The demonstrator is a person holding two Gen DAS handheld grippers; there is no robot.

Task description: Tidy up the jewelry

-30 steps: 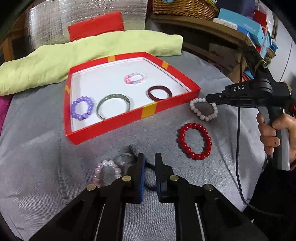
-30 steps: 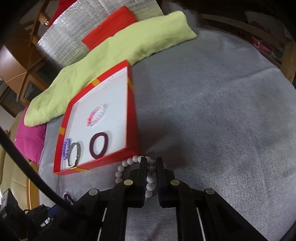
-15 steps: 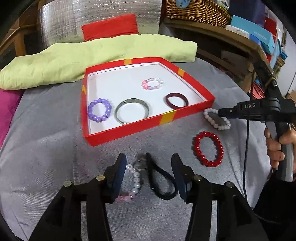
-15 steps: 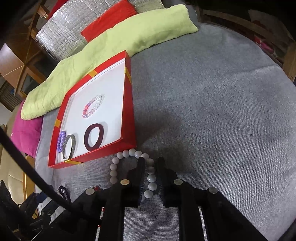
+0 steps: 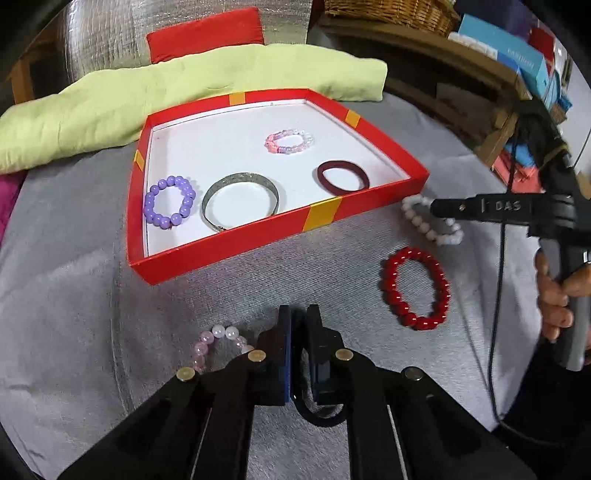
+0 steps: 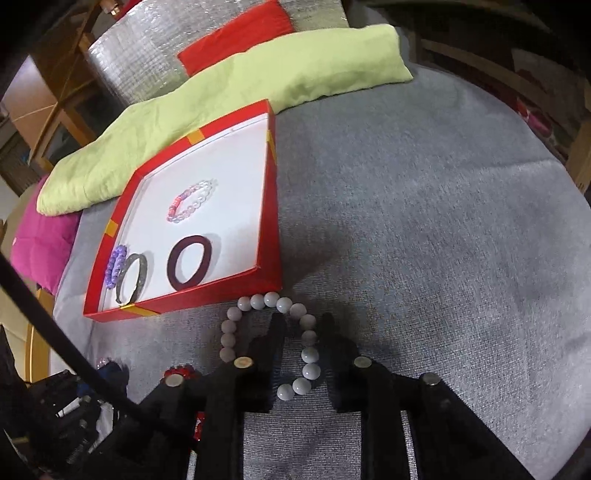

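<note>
A red tray (image 5: 236,254) on the grey cloth holds a purple bead bracelet (image 5: 170,201), a silver bangle (image 5: 240,201), a maroon band (image 5: 343,177) and a pink-white bead bracelet (image 5: 290,142). My left gripper (image 5: 298,321) is shut on a black hair tie (image 5: 317,410), whose loop hangs out below the fingers. A pale pink bracelet (image 5: 218,339) lies just left of it, a red bead bracelet (image 5: 415,288) to the right. My right gripper (image 6: 301,325) straddles one side of the white bead bracelet (image 6: 266,301) by the tray's corner. Its jaws are closing, a gap still beside the beads.
A green cushion (image 5: 184,85) and a red one (image 5: 205,33) lie behind the tray. Wooden shelves with boxes (image 5: 517,55) stand at the right. A person's hand (image 5: 554,299) grips the right gripper's handle, with a cable (image 5: 496,295) hanging beside it.
The left jaws opened wide over the black hair tie, then closed on it. The right jaws, earlier tight on the white beads, now stand a little wider around them.
</note>
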